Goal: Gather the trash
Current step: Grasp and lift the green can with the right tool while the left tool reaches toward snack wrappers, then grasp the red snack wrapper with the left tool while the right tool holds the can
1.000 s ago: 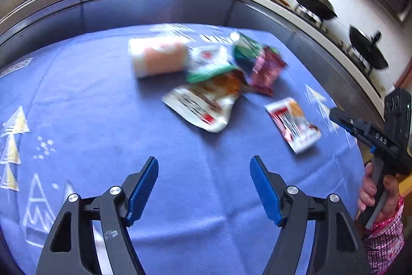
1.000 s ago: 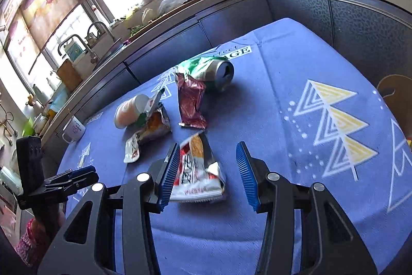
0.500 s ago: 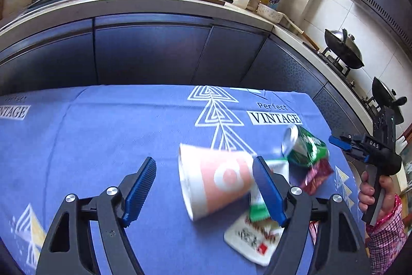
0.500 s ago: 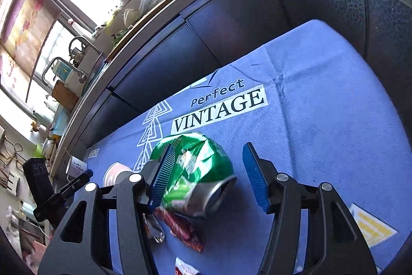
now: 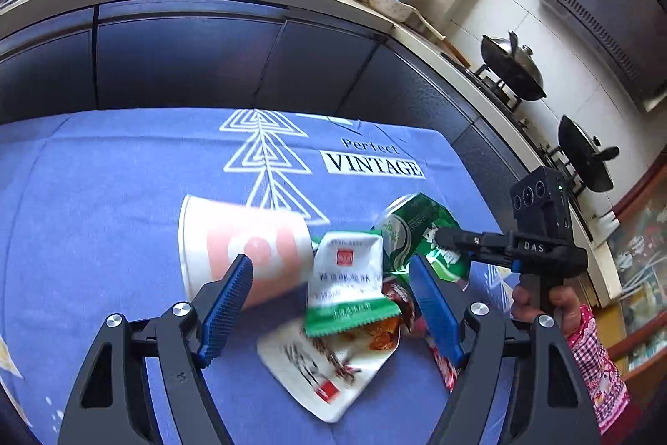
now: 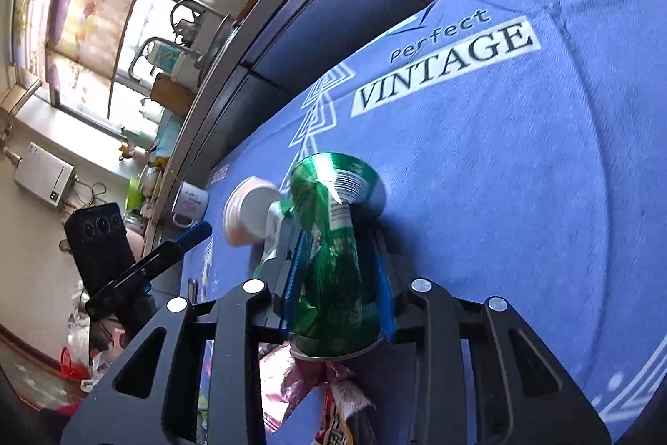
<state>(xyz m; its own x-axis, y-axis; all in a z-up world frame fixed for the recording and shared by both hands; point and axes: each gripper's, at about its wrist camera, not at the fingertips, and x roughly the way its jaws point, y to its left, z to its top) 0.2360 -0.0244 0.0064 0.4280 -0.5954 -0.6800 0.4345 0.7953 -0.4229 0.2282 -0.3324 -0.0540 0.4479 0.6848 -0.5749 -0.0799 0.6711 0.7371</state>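
A crushed green can (image 6: 333,249) lies on the blue tablecloth (image 6: 521,174). My right gripper (image 6: 337,290) is closing on it, and both blue pads (image 6: 385,299) press its sides. In the left wrist view the same can (image 5: 417,232) sits at the right with the right gripper (image 5: 444,238) on it. My left gripper (image 5: 329,305) stands open low over a pink and white paper cup (image 5: 246,249) on its side and a green and white wrapper (image 5: 346,278). A white printed wrapper (image 5: 329,365) lies under that one.
A dark red wrapper (image 5: 400,299) lies beside the can. Dark cabinet fronts (image 5: 187,61) run behind the table, with a crowded counter above. Two woks (image 5: 512,69) stand on a stove at the right. A white mug (image 6: 189,203) sits past the table's far edge.
The right gripper moved from a wrapper to the green can and closed on it. The left gripper advanced until the paper cup and wrappers lay between its open fingers.
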